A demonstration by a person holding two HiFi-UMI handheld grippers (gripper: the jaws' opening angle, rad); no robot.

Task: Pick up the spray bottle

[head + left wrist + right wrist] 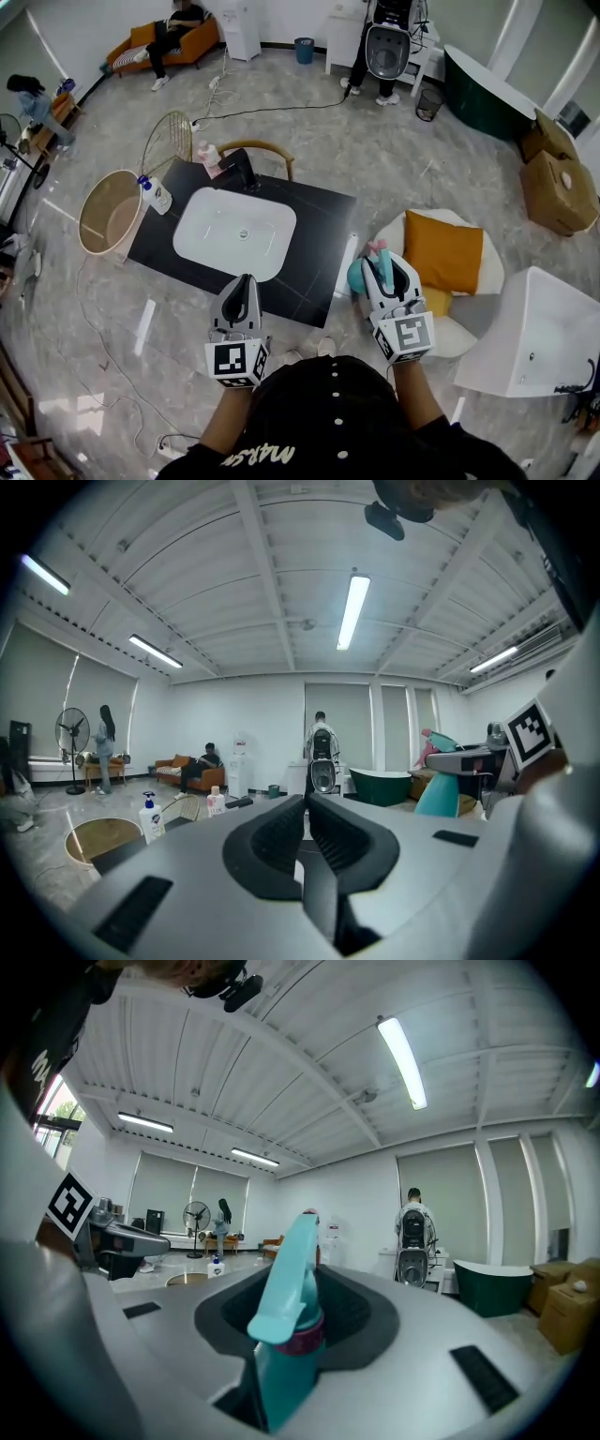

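So the right gripper (384,268) is clamped on the spray bottle (289,1309). In the right gripper view the teal bottle sits right between the two dark pads, with its dark pink collar down near the base of the jaws. The trigger head sticks up and forward past the tips. From the head view, the bottle's round teal body bulges out on the left side of that gripper. It's touching nothing else, just hanging over the floor.

The left gripper (307,804) has nothing in it. Its jaws are pressed together with only a thin seam between them.

Just ahead of the left gripper's tips is the black table (323,220) with the white sink basin (234,231) set into it. A black faucet (246,174) stands at the far side of the basin. Further ahead and off to the left of that gripper there's a white pump bottle (157,196) on the table's corner. A pink bottle (210,157) sits a bit beyond that, near the faucet.

Immediately right of the right gripper is an orange cushion (442,251) on a white seat. The table's near corner is on its left, between the two grippers.
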